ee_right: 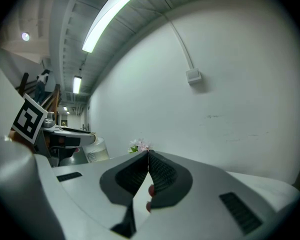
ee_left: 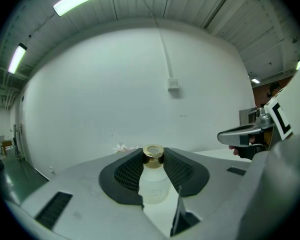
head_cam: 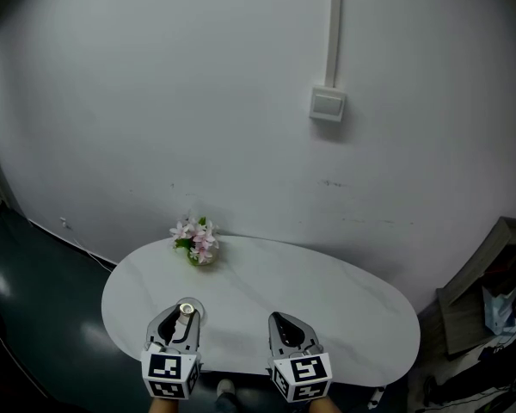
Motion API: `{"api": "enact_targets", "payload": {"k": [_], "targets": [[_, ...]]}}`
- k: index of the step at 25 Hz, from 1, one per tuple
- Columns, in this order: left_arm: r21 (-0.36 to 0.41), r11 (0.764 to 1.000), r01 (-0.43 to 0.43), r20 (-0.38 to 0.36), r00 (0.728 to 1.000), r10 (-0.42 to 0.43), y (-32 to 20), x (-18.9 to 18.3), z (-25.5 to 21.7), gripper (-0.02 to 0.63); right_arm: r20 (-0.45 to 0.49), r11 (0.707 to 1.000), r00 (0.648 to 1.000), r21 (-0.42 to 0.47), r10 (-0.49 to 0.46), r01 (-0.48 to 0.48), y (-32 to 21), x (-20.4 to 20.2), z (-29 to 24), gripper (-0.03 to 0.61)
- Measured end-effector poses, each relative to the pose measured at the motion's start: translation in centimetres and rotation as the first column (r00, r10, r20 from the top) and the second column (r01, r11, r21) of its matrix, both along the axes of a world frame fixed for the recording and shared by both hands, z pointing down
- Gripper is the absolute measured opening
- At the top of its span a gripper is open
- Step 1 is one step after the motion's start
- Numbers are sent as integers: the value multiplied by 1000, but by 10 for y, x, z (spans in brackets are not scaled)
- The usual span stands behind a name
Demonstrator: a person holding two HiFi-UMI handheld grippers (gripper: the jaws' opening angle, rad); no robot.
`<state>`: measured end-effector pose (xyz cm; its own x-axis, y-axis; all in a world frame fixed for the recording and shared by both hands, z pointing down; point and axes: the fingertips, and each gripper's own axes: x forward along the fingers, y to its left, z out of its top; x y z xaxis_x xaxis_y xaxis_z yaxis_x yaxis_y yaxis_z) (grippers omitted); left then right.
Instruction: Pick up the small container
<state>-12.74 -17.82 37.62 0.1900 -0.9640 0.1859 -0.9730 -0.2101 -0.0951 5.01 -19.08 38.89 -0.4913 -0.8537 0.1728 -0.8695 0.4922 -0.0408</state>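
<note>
The left gripper [head_cam: 182, 313] pinches the small bottle [ee_left: 153, 176] in its jaws, by the gold cap. It is at the near side of the white table [head_cam: 344, 308]. The right gripper [head_cam: 284, 323] is next to it, with its jaws pressed together and nothing in them.

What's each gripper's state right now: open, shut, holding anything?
Left gripper: shut on the bottle.
Right gripper: shut, nothing in it.
</note>
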Motion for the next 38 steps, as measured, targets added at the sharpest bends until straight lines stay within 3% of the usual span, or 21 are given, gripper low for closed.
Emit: {"api": "enact_targets", "payload": {"k": [21,38], "targets": [[39,999,10,-1,1000,-10,25,-5,-12,129,-19,998,1000,57,19,-18,20,5,-17,66],[30,1000,7,7,1000,-7,20,-5,-12,129,-18,999,999,43,28,-27,14,10,-15,66]]}}
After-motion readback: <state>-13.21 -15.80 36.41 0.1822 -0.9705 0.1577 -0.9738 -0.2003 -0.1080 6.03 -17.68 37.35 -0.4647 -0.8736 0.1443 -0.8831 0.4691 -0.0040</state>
